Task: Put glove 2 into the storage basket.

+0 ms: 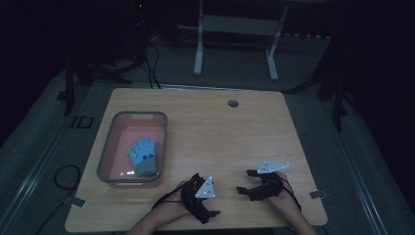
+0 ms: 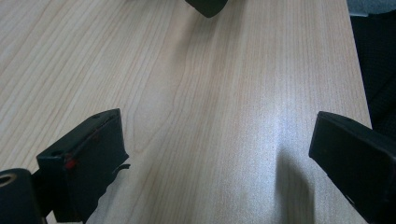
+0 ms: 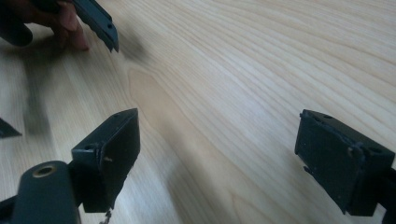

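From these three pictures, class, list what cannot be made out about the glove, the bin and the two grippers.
- Blue glove, high view: dim and small; the dark spots on it are unreadable.
- Bin, high view: its near inner wall is hidden by its own rim.
- Left gripper, high view: lower jaw merges with the hand in the gloom.
- Right gripper, right gripper view: body cut off by the bottom edge.

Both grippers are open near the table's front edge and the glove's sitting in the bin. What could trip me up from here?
The bin wall rises around the blue glove, so a low reach by the left gripper could clip it and shove the bin. The glove lies flat, so the jaws might pinch only a thin fold. The right gripper is close by; the two could collide.
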`<state>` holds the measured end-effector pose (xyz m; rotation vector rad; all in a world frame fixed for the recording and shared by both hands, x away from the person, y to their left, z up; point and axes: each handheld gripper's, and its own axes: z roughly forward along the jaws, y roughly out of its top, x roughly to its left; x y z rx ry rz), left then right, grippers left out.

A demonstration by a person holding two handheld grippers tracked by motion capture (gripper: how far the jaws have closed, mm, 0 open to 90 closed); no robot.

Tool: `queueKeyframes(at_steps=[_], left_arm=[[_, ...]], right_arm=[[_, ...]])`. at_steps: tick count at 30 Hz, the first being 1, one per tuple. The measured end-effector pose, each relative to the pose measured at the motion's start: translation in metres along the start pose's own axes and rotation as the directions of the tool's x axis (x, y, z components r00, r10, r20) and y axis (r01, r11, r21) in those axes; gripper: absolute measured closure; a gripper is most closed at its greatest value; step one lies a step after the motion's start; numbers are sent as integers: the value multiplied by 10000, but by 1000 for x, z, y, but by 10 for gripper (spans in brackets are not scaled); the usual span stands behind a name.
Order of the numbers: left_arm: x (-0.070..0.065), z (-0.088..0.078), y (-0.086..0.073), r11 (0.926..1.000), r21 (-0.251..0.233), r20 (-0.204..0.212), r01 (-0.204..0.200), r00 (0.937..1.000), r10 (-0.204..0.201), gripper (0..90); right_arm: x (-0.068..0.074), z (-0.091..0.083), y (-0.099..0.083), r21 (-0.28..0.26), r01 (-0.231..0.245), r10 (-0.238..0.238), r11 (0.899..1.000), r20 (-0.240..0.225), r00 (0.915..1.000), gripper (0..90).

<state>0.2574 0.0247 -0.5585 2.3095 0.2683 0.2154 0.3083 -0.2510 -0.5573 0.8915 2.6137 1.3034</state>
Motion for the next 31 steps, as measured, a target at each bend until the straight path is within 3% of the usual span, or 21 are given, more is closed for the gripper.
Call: queueKeyframes(at_steps=[2, 8, 18, 31], left_arm=[[0, -1, 1, 9999, -64, -169, -95, 9998, 94, 40], [-1, 0, -2, 9999, -116, -55, 87, 9999, -88, 39], [-6, -5, -7, 9986, -404, -69, 338, 9994, -341, 40], [-4, -7, -10, 9978, -560, -177, 361, 9992, -372, 40]], right_arm=[[-1, -3, -3, -12, 54, -54, 10000, 135, 9999, 142], [-3, -8, -6, -253, -7, 16, 9997, 361, 9993, 141], [-4, -10, -9, -275, 81, -67, 9996, 496, 9987, 142], [-6, -11, -9, -376, -88, 110, 9993, 575, 9983, 141]])
